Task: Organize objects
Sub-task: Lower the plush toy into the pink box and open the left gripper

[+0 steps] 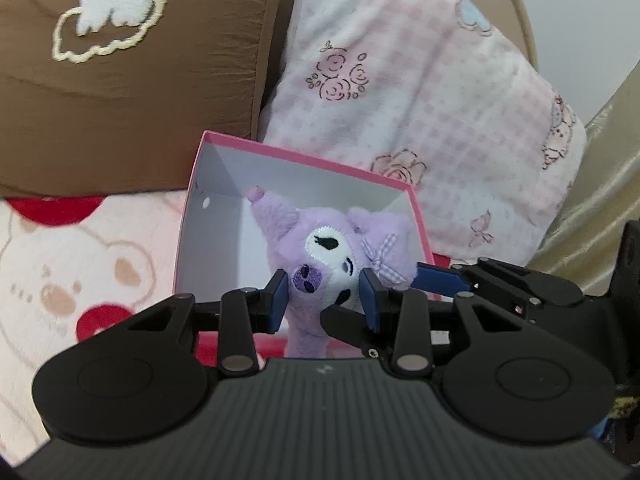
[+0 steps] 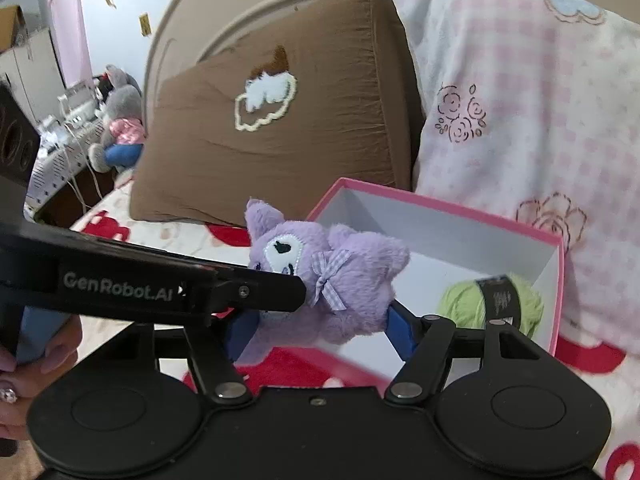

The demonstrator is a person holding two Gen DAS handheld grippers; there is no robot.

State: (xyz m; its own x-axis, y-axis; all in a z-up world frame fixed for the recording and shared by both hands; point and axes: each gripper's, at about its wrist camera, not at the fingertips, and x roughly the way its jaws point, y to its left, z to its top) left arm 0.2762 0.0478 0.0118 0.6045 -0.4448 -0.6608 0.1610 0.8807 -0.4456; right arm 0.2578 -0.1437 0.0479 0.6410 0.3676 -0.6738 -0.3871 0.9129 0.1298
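A purple plush toy [image 1: 320,248] with a gingham bow hangs over the near edge of an open pink box [image 1: 304,156] with a white inside. My left gripper [image 1: 323,300] is shut on the toy's lower face, its blue pads pinching it. In the right wrist view the same toy [image 2: 352,276] sits between the blue pads of my right gripper [image 2: 320,332], and both pads touch its fur. The left gripper's black finger [image 2: 260,292] reaches in from the left. A green yarn ball [image 2: 464,304] lies inside the box [image 2: 440,200].
The box rests on a bed sheet [image 1: 60,280] printed with bears and red shapes. A brown pillow [image 2: 280,140] and a pink checked pillow [image 2: 520,100] lean on the headboard behind it. A grey stuffed toy [image 2: 120,128] sits on a cluttered side table. A person's hand [image 2: 24,368] is at lower left.
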